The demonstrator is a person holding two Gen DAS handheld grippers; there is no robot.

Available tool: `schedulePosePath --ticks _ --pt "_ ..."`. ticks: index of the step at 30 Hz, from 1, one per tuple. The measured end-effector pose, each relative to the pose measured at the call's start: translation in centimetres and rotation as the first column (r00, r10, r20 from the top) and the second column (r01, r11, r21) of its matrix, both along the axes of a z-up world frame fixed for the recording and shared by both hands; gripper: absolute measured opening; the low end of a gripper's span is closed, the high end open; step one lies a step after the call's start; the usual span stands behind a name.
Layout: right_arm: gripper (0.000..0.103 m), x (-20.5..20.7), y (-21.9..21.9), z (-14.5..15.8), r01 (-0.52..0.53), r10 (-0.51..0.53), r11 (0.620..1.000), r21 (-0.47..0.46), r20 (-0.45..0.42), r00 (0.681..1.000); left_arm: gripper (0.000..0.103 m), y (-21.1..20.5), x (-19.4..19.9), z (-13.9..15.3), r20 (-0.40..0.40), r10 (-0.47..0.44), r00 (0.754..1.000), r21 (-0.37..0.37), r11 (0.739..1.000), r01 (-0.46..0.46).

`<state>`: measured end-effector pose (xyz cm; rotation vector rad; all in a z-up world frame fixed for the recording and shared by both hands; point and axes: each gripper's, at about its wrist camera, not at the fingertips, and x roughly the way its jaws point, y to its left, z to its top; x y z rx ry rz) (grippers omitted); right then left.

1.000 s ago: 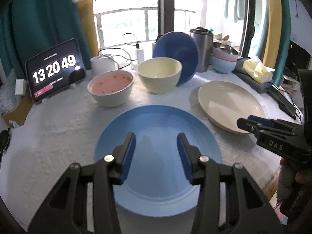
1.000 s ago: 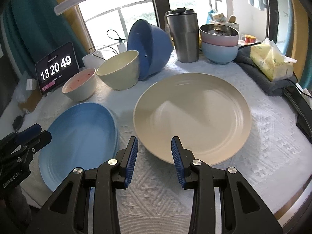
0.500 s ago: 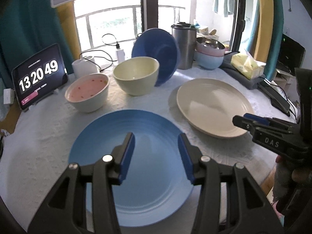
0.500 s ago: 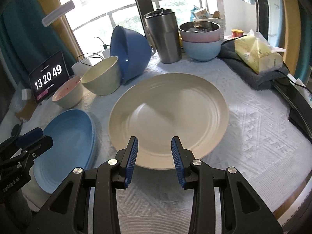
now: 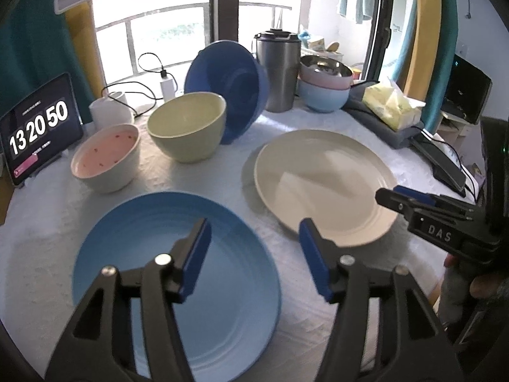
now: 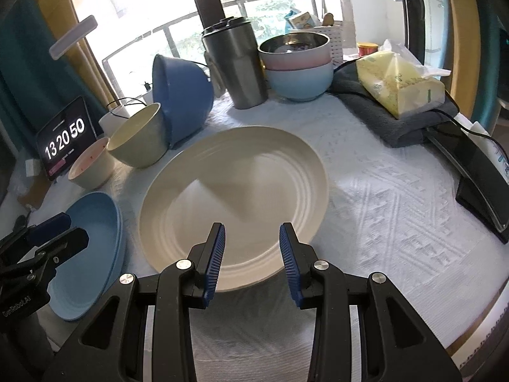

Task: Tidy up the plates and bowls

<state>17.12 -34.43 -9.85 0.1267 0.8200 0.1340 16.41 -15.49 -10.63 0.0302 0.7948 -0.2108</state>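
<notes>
Status: barely started, nothing grouped yet as far as I can judge.

Nearest: left gripper [image 5: 254, 242] hangs over the desk [image 6: 397, 210] between the two plates, jaws opening, moderately wide, nothing between them. Right gripper [image 6: 251, 248] sits at the near rim of the cream plate, jaws at a narrow gap, empty, pads not touching the rim from what I can see.

Round light-blue plate [image 5: 178, 273] lies flat on the white textured cloth, near-left. Round cream plate [image 6: 232, 200] lies flat just beside it to the right, apart, not stacked. So plates: not yet stacked.

Mid row: small white bowl with pink speckled inside [image 5: 106, 157] upright at left; pale-green bowl [image 5: 187, 127] near it, tipped a little and leaning against the dark-blue bowl [image 5: 229, 89], which stands on its edge, mouth toward the green one. Three loose bowls, none nested.

Far: a stack by the window – steel bowl in a pink bowl in a light-blue bowl [image 6: 299, 76] – beside a steel tumbler [image 6: 235, 63]. That looks like the only organized group; can't tell if it's part of the task.

Left to do, my read: one plate onto the other, right the dark-blue bowl, nest the three loose bowls. The propped blue bowl may roll when the green one is lifted.

Tablet clock [image 5: 38, 127] far left, tissue pack [image 6: 400, 86] far right: not involved.
</notes>
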Motion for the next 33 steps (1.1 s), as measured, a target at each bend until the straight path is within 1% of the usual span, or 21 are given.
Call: schedulePosePath --ticks 10,20,33 --pt "0.038 1.1 -2.0 -0.2 0.01 -0.01 1.0 0.02 0.006 1.0 0.063 -2.0 1.9 -0.7 -0.019 -0.02 1.0 0.013 1.0 0.021" --pt "0.038 2.4 -4.1 -0.2 0.037 -0.038 0.999 0.027 0.012 0.999 0.063 -3.8 4.5 -1.9 -0.052 -0.017 0.998 0.028 0.999 0.018" --pt "0.038 4.2 -4.9 -1.6 0.049 -0.048 0.998 0.042 -0.024 0.999 0.063 -4.7 6.9 -4.4 -0.147 -0.017 0.989 0.056 0.998 0.025"
